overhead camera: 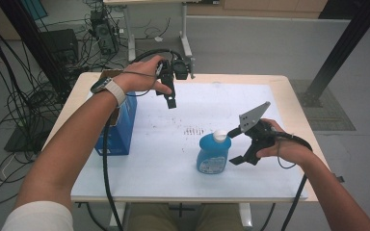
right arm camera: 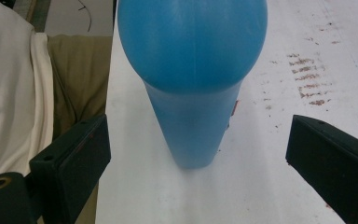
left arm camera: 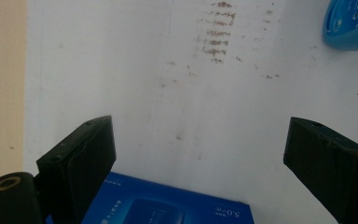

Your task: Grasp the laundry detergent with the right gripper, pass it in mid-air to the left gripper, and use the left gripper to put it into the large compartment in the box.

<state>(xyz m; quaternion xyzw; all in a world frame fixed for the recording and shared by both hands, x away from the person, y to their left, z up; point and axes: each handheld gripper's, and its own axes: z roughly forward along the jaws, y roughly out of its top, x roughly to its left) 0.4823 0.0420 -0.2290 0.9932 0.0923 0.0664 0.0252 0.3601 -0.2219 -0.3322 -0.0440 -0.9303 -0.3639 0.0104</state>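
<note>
right gripper (overhead camera: 236, 147) spread, blue bottle (right arm camera: 191, 70) before it; left gripper (left arm camera: 198, 158) spread above blue box (left arm camera: 168, 205)

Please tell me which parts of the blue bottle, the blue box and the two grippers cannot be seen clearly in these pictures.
- Blue bottle: label print too small in the high view; its top is cut off by the upper edge in the right gripper view.
- Blue box: the left forearm covers part of it in the high view; the lower edge cuts it in the left gripper view, where its print is blurred.
- Right gripper: whether its fingers touch the bottle is unclear.
</note>
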